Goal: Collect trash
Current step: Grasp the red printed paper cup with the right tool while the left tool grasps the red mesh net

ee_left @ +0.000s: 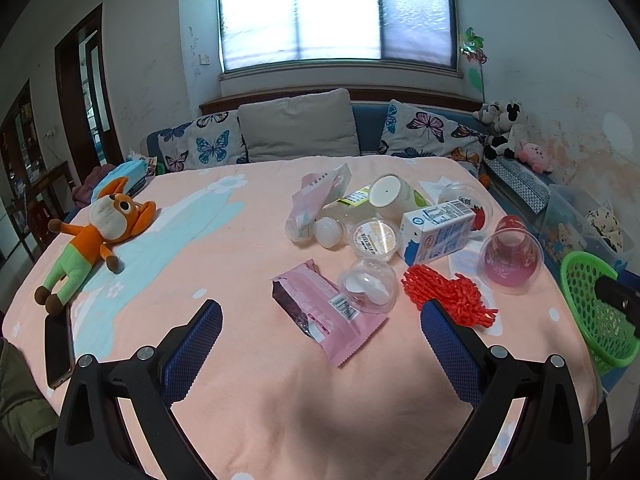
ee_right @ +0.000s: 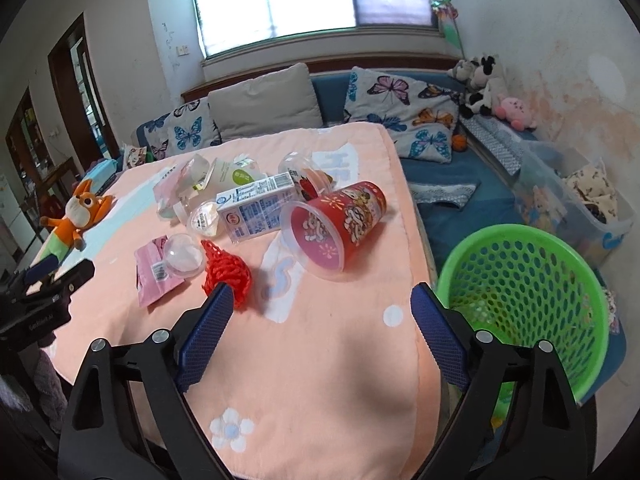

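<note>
The right gripper (ee_right: 322, 300) hangs over the near part of the pink blanket (ee_right: 320, 360) with its jaws spread wide and nothing between them; the left gripper (ee_left: 320, 316) is likewise spread and empty, a little short of the pink wrapper (ee_left: 328, 308). Just beyond the right gripper's left fingertip lies the red mesh net (ee_right: 226, 276), and further on the red printed cup (ee_right: 340, 224) lies on its side, mouth toward the camera, touching the milk carton (ee_right: 256, 210). The rest of the trash is heaped behind: a clear dome lid (ee_right: 184, 256), a small pudding cup (ee_right: 206, 218) and crumpled packets. The green basket (ee_right: 524, 300) stands off the blanket's right edge, close to the right gripper, and looks nearly empty. The cup seems the likely first pick: come in across its rim so one finger goes inside and one outside, close gently to avoid crushing it, and lift clear before swinging right over the basket. The plush fox (ee_right: 76, 216) is no trash; leave it.
</note>
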Action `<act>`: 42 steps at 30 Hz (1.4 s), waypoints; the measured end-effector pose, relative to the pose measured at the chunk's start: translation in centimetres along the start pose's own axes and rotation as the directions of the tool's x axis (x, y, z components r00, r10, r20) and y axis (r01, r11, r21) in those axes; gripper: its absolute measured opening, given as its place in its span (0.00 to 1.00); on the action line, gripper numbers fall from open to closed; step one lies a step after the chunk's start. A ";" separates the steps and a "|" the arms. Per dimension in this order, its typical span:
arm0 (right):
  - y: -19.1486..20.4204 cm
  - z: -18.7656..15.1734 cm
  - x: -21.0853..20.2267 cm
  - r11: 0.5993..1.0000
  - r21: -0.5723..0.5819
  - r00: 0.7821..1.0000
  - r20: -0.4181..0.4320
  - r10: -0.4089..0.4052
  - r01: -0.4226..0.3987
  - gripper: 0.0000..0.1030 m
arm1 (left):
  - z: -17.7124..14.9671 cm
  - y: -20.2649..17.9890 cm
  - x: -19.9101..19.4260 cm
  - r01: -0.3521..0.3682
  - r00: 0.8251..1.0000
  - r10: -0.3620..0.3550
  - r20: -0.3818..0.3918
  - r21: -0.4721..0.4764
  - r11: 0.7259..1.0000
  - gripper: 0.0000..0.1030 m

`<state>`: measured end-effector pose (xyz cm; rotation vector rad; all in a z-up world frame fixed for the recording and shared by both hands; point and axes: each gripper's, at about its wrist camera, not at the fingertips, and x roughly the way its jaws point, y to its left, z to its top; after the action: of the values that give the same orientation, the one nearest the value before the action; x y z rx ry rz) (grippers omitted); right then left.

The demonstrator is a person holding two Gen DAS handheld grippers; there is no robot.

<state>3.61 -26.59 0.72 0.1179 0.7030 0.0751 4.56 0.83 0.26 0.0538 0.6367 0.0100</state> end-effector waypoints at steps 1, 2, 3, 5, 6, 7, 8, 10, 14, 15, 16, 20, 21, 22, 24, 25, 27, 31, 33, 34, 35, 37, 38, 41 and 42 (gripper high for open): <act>-0.1 0.3 0.3 1.000 0.002 1.000 -0.004 0.004 -0.004 0.87 | 0.1 0.1 0.1 -0.001 1.000 0.001 -0.003 -0.001 1.000 0.94; -0.2 0.8 0.8 1.000 0.004 1.000 -0.012 0.012 -0.011 0.86 | 0.1 0.2 0.2 -0.001 1.000 0.001 -0.004 -0.002 1.000 0.94; -0.4 1.1 1.1 1.000 0.006 1.000 -0.018 0.017 -0.017 0.86 | 0.2 0.2 0.3 -0.002 1.000 0.002 -0.006 -0.002 1.000 0.94; -0.7 1.9 1.8 0.999 0.016 0.999 -0.030 0.034 -0.034 0.86 | 0.3 0.3 0.7 -0.003 1.000 0.003 -0.010 -0.004 1.000 0.94; -1.0 2.3 2.3 0.999 0.027 0.998 -0.038 0.048 -0.047 0.86 | 0.3 0.4 0.8 -0.003 1.000 0.003 -0.012 -0.005 1.000 0.94; -1.4 2.7 2.8 0.997 0.041 0.997 -0.048 0.061 -0.059 0.85 | 0.4 0.4 1.0 -0.005 1.000 0.005 -0.014 -0.004 1.000 0.94; -1.8 3.3 3.4 0.995 0.061 0.995 -0.061 0.078 -0.075 0.84 | 0.4 0.5 1.1 -0.005 1.000 0.005 -0.018 -0.003 1.000 0.94; -2.5 4.2 4.5 0.989 0.103 0.990 -0.081 0.115 -0.106 0.83 | 0.4 0.5 1.5 -0.004 1.000 0.004 -0.026 -0.002 1.000 0.94; -3.9 6.1 6.7 0.977 0.174 0.983 -0.109 0.147 -0.127 0.79 | 0.5 0.2 2.2 -0.002 0.999 0.002 -0.040 0.006 1.000 0.94; -4.2 6.5 7.2 0.973 0.188 0.981 -0.116 0.157 -0.133 0.78 | 0.5 0.1 2.4 -0.001 0.999 0.001 -0.044 0.007 1.000 0.94; -4.5 6.9 7.9 0.969 0.206 0.979 -0.123 0.164 -0.136 0.78 | 0.5 0.1 2.6 0.000 0.999 0.000 -0.046 0.008 1.000 0.94; -6.1 8.0 10.7 0.954 0.272 0.972 -0.157 0.172 -0.125 0.75 | 0.7 -0.5 3.1 0.007 0.999 -0.006 -0.053 0.018 1.000 0.94; -6.4 8.1 11.2 0.951 0.284 0.971 -0.164 0.175 -0.123 0.75 | 0.7 -0.6 3.2 0.008 0.999 -0.007 -0.053 0.021 1.000 0.94; -6.9 8.2 12.1 0.943 0.308 0.966 -0.180 0.187 -0.125 0.73 | 0.8 -0.8 3.3 0.009 0.998 -0.007 -0.055 0.023 1.000 0.94; -7.5 8.1 13.3 0.925 0.354 0.956 -0.197 0.215 -0.136 0.71 | 0.9 -1.0 3.5 0.014 0.998 -0.013 -0.060 0.023 1.000 0.94; -7.9 8.1 14.0 0.914 0.381 0.951 -0.206 0.232 -0.141 0.71 | 1.0 -1.1 3.6 0.015 0.998 -0.013 -0.061 0.022 1.000 0.94; -8.6 8.0 15.1 0.892 0.427 0.941 -0.217 0.258 -0.146 0.71 | 1.0 -1.3 3.9 0.019 0.998 -0.017 -0.067 0.021 1.000 0.94; -9.6 7.7 17.1 0.846 0.512 0.921 -0.241 0.307 -0.148 0.71 | 1.1 -1.8 4.3 0.042 0.996 -0.040 -0.085 0.020 0.999 0.94; -10.1 7.4 17.9 0.815 0.557 0.908 -0.244 0.341 -0.157 0.71 | 1.0 -2.1 4.4 0.052 0.995 -0.050 -0.089 0.022 0.998 0.94; -10.4 7.2 18.2 0.798 0.579 0.900 -0.243 0.361 -0.164 0.71 | 1.0 -2.4 4.5 0.059 0.994 -0.056 -0.094 0.026 0.998 0.94; -10.7 7.0 18.6 0.778 0.604 0.892 -0.240 0.384 -0.173 0.71 | 1.0 -2.7 4.6 0.067 0.993 -0.064 -0.098 0.030 0.997 0.94; -11.0 6.9 19.1 0.751 0.633 0.880 -0.230 0.415 -0.188 0.71 | 0.9 -3.4 4.8 0.093 0.990 -0.088 -0.113 0.037 0.995 0.94; -11.2 6.8 19.1 0.742 0.641 0.876 -0.227 0.425 -0.194 0.71 | 0.8 -3.7 4.8 0.103 0.988 -0.097 -0.118 0.040 0.994 0.94; -11.3 6.8 18.6 0.741 0.637 0.870 -0.222 0.440 -0.213 0.70 | 0.8 -4.9 5.3 0.145 0.981 -0.137 -0.139 0.048 0.988 0.94; -11.3 6.7 18.5 0.739 0.638 0.870 -0.218 0.442 -0.216 0.70 | 0.8 -5.3 5.4 0.161 0.978 -0.151 -0.146 0.052 0.986 0.94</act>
<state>22.39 -36.35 -7.54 0.8708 1.0523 0.2272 9.35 -4.36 -2.63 0.0648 0.7823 -0.1596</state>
